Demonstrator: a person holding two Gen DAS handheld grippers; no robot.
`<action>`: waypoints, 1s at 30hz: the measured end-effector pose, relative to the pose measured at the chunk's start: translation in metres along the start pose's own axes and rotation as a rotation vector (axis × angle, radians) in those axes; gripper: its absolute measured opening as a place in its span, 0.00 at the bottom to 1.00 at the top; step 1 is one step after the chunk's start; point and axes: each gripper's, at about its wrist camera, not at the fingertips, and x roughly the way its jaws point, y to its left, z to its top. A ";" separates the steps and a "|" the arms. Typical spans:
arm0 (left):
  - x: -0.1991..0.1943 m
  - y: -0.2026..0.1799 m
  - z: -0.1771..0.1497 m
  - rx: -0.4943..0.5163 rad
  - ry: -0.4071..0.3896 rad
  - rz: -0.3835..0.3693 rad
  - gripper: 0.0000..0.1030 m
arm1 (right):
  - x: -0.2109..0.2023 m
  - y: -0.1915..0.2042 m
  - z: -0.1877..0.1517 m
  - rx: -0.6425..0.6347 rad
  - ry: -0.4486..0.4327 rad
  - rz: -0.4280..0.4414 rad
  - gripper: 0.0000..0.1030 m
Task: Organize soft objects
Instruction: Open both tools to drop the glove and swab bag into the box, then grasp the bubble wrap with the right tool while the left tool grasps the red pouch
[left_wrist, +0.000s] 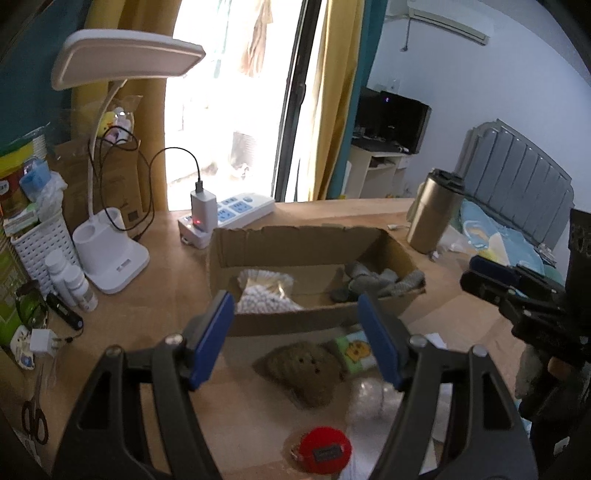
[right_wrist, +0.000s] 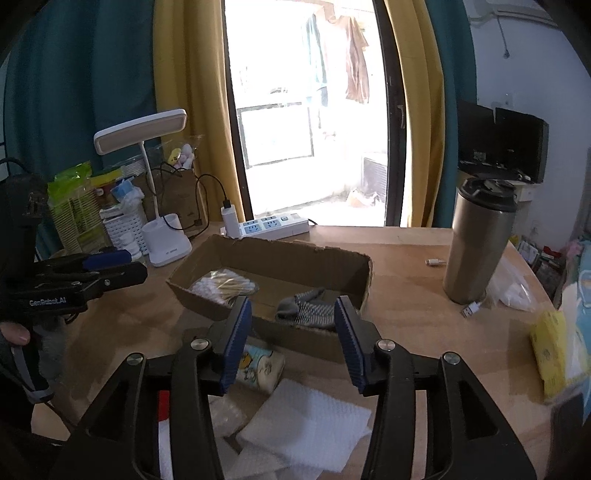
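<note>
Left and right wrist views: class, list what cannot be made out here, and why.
- Red object, left wrist view: cut by the bottom edge, label too small.
- Patterned pack, right wrist view: partly behind the right claw.
- White sheets, right wrist view: blurred, cut off below.

Grey patterned socks (right_wrist: 308, 308) (striped) in brown cardboard box (right_wrist: 314, 258).
</note>
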 end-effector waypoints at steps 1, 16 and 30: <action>-0.002 -0.001 -0.002 0.003 0.000 -0.004 0.69 | -0.002 0.001 -0.002 0.002 0.000 0.001 0.50; -0.012 0.002 -0.043 -0.051 0.042 -0.035 0.76 | -0.001 0.037 -0.026 -0.038 0.066 0.042 0.62; -0.010 0.017 -0.084 -0.127 0.115 -0.041 0.80 | 0.031 0.063 -0.050 -0.057 0.167 0.098 0.63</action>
